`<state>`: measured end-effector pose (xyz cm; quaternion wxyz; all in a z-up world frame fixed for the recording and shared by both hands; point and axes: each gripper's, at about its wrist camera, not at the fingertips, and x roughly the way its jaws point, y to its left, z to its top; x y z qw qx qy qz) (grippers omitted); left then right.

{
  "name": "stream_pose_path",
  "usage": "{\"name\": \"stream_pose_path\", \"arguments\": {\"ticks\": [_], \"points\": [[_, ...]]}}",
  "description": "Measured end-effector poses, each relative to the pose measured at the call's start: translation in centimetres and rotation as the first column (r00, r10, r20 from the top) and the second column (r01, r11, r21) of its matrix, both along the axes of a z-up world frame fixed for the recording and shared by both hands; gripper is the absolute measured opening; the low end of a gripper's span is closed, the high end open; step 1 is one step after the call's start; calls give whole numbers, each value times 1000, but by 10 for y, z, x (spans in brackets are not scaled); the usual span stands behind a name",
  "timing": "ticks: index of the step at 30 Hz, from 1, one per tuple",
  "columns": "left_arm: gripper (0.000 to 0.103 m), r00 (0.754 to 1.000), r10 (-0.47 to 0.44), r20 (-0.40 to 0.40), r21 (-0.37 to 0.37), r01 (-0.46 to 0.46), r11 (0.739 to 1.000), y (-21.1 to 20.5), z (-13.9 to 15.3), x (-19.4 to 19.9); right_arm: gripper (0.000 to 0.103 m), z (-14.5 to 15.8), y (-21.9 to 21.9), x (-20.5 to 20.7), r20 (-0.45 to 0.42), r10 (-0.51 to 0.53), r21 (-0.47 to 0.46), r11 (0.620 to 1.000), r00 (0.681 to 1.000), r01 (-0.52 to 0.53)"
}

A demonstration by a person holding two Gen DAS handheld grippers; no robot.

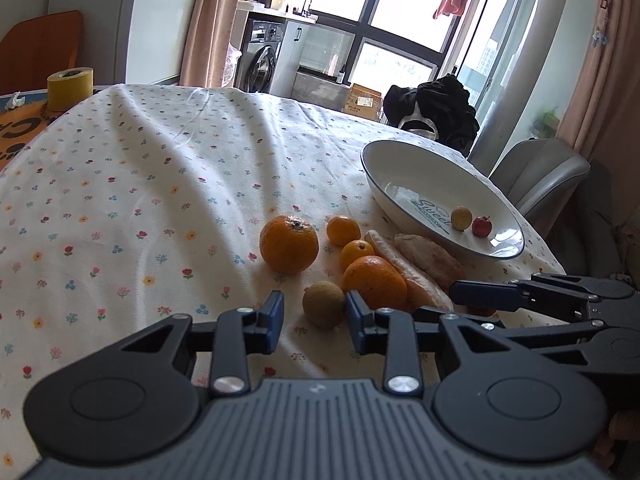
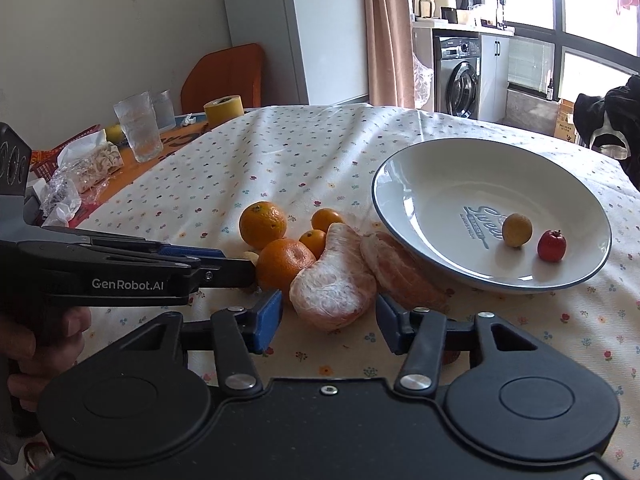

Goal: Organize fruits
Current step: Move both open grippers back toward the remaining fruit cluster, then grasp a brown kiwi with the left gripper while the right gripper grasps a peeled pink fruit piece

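Observation:
My left gripper (image 1: 316,312) is open, with a small brown-green fruit (image 1: 323,304) lying on the cloth between its blue fingertips, which do not grip it. My right gripper (image 2: 329,318) is open around the near end of a peeled pomelo segment (image 2: 334,280). A second segment (image 2: 400,272) leans against the white plate (image 2: 420,184). Several oranges (image 1: 289,244) (image 2: 263,224) cluster left of the segments. In the plate lie a small yellow fruit (image 2: 517,230) and a small red fruit (image 2: 551,245). Each gripper shows in the other's view: right gripper (image 1: 440,305), left gripper (image 2: 240,262).
A floral cloth (image 1: 160,184) covers the table. At the far left stand a yellow tape roll (image 2: 223,109), two glasses (image 2: 138,126) and wrapped clutter (image 2: 88,172). A grey chair (image 1: 540,176) and dark clothing (image 1: 440,108) sit beyond the plate. A hand (image 2: 36,344) holds the left gripper.

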<state>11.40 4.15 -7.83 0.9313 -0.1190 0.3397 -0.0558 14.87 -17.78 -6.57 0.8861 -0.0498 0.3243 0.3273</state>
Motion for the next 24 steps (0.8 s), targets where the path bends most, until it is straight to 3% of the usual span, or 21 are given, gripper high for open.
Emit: {"name": "stream_pose_path", "arguments": {"ticks": [1, 10, 13, 15, 24], "points": [[32, 1000, -1, 2, -1, 1, 1000, 0, 0, 0, 41, -1, 0, 1, -7, -3, 0, 1000, 1000, 3], [32, 1000, -20, 5, 47, 20, 999, -10, -5, 2, 26, 7, -17, 2, -14, -57, 46, 997, 998, 58], [31, 1000, -18, 9, 47, 18, 999, -11, -6, 3, 26, 8, -20, 4, -12, -68, 46, 997, 998, 68], [24, 1000, -18, 10, 45, 17, 999, -11, -6, 4, 26, 7, -17, 4, -7, -67, 40, 997, 998, 67], [24, 1000, -10, 8, 43, 10, 999, -9, -4, 0, 30, -2, 2, 10, 36, -72, -21, 997, 997, 73]]}}
